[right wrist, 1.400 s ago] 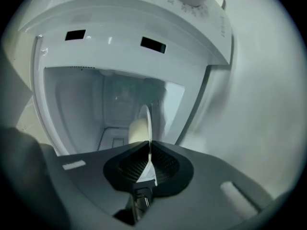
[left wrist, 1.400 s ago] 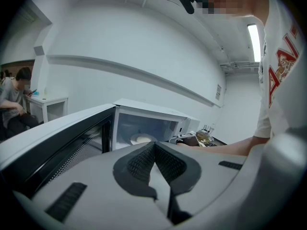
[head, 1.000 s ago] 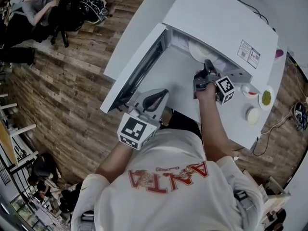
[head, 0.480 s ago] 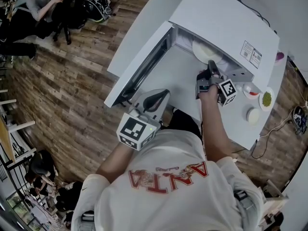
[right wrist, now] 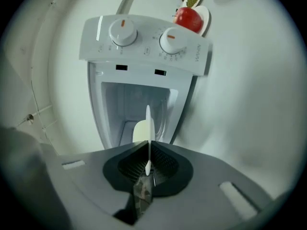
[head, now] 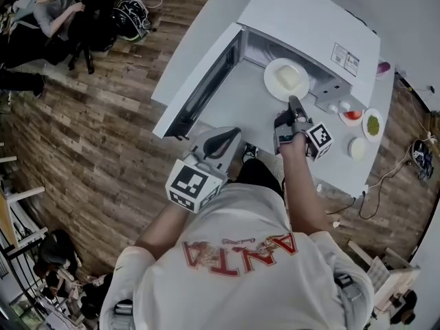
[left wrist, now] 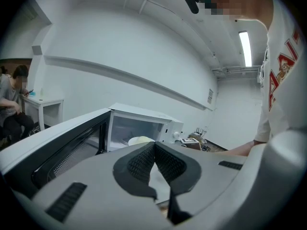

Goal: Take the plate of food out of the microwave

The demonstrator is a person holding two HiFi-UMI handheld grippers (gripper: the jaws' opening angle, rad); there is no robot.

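So that the plate of food (head: 287, 80) comes out level, the right hand-held gripper (head: 293, 103) pinches its rim tightly.

3 small dishes sit close together on the white table (head: 340, 172): 1 with red food (head: 352, 115), 1 with green (head: 372, 124), 1 plain white (head: 357, 148); a seated person (head: 51, 5) is across the plank floor (head: 103, 136).

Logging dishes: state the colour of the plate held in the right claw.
White plate; the head view shows it best.
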